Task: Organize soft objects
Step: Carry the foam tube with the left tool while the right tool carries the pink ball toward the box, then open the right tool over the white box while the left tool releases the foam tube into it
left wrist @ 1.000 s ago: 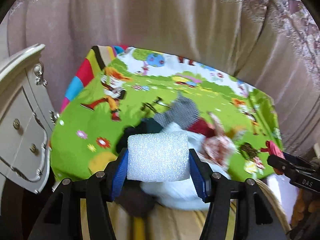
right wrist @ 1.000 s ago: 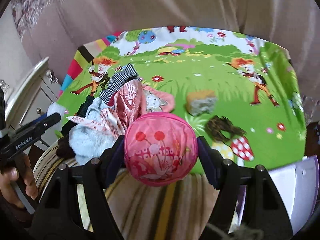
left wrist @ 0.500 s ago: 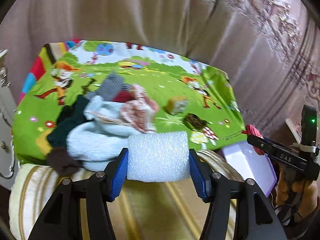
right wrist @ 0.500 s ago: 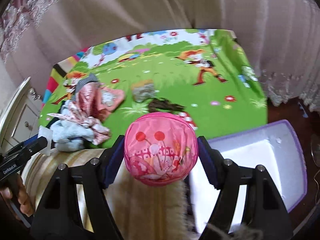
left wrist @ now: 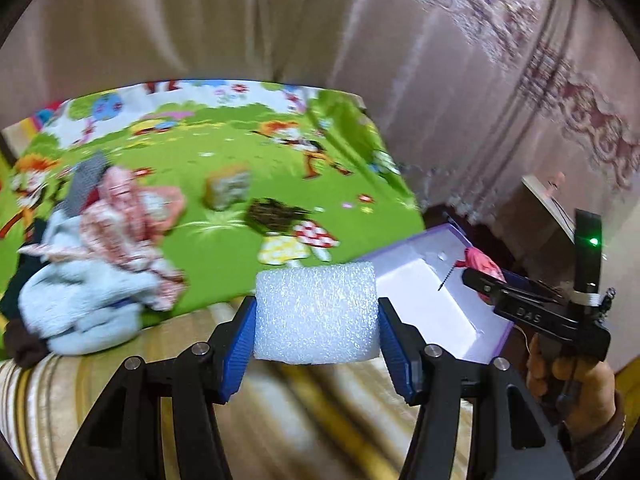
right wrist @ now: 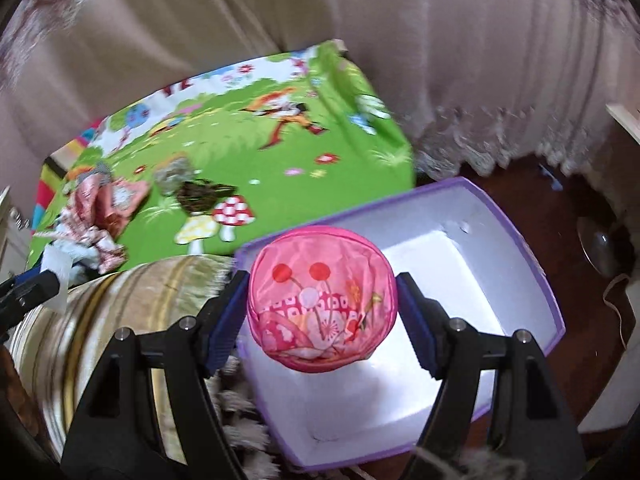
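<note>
My left gripper [left wrist: 316, 310] is shut on a white foam block [left wrist: 316, 320], held over the striped cushion edge [left wrist: 132, 356]. In the right wrist view my right gripper [right wrist: 322, 312] is shut on a pink fabric ball [right wrist: 322, 300] and hangs over the near left part of an open purple box [right wrist: 532, 252] with a white inside. The left wrist view shows that box [left wrist: 404, 246] at the right, with the pink ball [left wrist: 486, 266] above it. A pile of soft clothes [left wrist: 92, 272] lies on the green cartoon mat [left wrist: 224, 148].
A small tan and grey block [left wrist: 228, 188] sits mid-mat. Beige curtains [right wrist: 440, 60] hang behind the mat and box. A hand [left wrist: 568, 376] holds the right gripper's handle. Dark floor [right wrist: 580, 220] with a round metal object [right wrist: 600, 248] lies right of the box.
Both grippers have swung right, from the clothes pile and mat toward the purple box. The pink ball is now over the box; the grips on foam block and ball are unchanged.
</note>
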`<state>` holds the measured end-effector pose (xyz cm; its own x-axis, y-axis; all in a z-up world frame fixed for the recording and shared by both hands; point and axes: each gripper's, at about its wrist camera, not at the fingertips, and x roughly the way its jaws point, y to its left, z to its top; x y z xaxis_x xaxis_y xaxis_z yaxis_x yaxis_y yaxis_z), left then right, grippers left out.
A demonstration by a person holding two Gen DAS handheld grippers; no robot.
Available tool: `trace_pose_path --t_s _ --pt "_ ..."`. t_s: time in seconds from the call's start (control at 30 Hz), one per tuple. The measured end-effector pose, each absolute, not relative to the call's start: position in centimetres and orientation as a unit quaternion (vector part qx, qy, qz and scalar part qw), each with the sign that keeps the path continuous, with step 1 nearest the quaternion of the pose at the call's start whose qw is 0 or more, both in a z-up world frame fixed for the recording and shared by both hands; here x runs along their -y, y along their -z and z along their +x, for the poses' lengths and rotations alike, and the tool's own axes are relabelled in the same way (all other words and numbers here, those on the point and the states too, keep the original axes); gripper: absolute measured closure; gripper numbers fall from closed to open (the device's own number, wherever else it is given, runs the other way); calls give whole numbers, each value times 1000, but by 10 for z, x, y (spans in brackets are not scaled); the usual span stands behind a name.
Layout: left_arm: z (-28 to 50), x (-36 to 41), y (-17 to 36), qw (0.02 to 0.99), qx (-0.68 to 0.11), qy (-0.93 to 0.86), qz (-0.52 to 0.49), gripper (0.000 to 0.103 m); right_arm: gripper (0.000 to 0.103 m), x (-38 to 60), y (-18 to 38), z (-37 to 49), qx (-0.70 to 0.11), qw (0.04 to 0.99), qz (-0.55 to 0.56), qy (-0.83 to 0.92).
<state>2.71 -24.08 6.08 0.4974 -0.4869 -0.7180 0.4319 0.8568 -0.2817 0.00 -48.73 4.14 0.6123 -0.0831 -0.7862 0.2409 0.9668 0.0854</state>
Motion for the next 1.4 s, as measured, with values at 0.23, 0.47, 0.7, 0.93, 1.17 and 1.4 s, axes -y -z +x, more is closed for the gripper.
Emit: trace_pose_path --t_s 0.23,0.47,0.7,0.93,1.17,1.4 --pt "26 298 -57 842 -438 314 4 44 27 517 -36 -12 -424 890 117 122" --pt "30 345 -52 822 -448 350 29 44 27 540 -33 -20 -416 888 135 143" --pt "31 382 -50 805 -454 378 52 41 26 557 -33 -27 -410 886 139 166" --pt "32 390 -47 802 -457 379 62 27 21 566 -31 -26 -413 880 144 185" --pt "7 364 -56 774 -447 442 71 28 18 559 -45 -24 -398 888 162 163" --pt "-24 336 -70 763 -405 494 99 45 18 520 -77 -2 -375 909 152 97"
